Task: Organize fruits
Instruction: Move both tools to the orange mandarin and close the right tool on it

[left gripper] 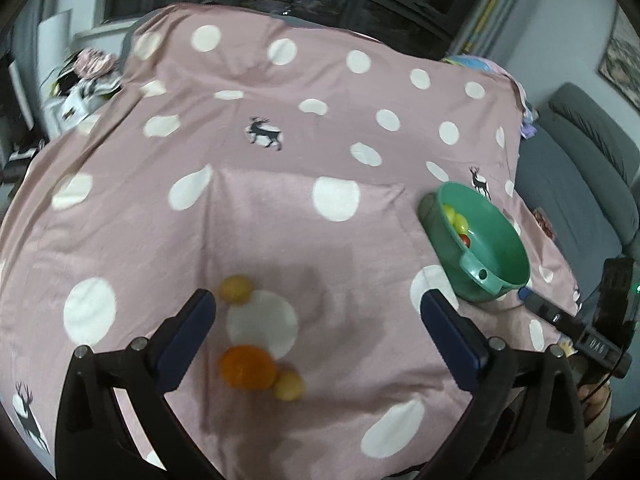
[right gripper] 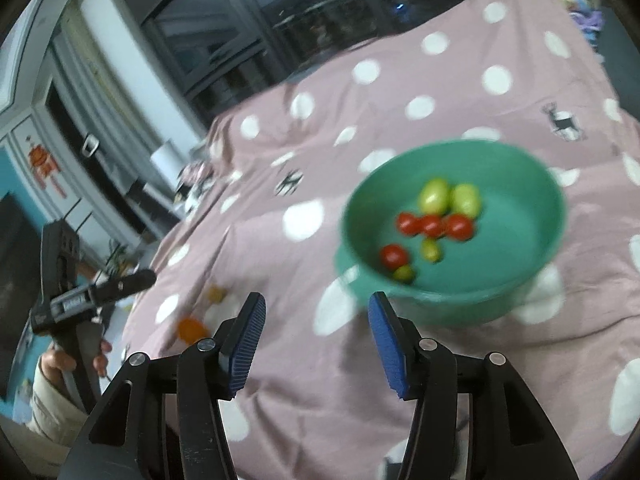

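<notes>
Three fruits [left gripper: 247,367] lie loose on open cloth [left gripper: 280,168]; both grippers, left [left gripper: 318,322] and right [right gripper: 316,332], gape empty; bowl [right gripper: 520,280] near the right edge holds tomatoes [right gripper: 434,225].

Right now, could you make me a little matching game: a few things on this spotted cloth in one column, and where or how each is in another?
Things:
1. orange fruit
2. red tomatoes
3. green bowl
4. left tongs

Descriptions:
A. inside the bowl
B. open, holding nothing
C. loose on the cloth, touching a yellow fruit
D. standing on the cloth, holding small fruits

Pairs: 1-C, 2-A, 3-D, 4-B
</notes>
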A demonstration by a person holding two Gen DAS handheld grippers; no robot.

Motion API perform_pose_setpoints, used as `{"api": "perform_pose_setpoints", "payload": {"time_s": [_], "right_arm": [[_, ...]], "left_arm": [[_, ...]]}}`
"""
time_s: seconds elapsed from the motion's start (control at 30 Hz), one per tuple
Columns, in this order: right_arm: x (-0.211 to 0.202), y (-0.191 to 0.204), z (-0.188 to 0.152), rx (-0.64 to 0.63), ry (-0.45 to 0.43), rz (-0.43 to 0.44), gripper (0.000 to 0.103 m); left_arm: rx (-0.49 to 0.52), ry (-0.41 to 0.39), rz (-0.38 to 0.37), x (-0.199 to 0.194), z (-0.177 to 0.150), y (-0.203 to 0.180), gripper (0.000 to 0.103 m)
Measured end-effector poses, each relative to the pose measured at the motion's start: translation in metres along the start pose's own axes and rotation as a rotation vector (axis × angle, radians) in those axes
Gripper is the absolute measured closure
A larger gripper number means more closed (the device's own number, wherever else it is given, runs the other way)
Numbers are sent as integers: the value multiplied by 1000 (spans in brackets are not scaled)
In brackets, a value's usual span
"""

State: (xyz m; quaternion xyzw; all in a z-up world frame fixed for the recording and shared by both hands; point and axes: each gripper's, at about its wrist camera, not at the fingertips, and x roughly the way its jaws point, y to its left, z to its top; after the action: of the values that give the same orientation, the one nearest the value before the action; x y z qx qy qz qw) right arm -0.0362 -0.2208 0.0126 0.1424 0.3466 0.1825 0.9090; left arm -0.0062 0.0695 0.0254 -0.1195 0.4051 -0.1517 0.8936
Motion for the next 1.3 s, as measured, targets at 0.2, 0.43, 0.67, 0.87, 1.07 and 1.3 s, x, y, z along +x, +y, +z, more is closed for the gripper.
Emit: {"api": "perform_pose_setpoints", "payload": {"time_s": [0.2,0.43,0.67,0.87,1.07,1.3], "right_arm": [[35,42,-14,-94,127,74,49],[63,79,-24,-188,219,117,49],[89,113,-31,-303,297,152,49],[119,148,-37,-434,348,186,49],[155,165,-38,-485,393,190,49],[185,172,-40,-509,431,188,49]], "left_arm": [[-61,8,23,-9,-15,26,0],[-123,11,62,-18,-28,63,0],[-85,-23,-10,-26,-38,73,0],[-36,-59,-90,-31,-38,75,0],[-47,-73,-124,-32,-38,88,0],[-46,-68,-173,-27,-40,94,1]]}}
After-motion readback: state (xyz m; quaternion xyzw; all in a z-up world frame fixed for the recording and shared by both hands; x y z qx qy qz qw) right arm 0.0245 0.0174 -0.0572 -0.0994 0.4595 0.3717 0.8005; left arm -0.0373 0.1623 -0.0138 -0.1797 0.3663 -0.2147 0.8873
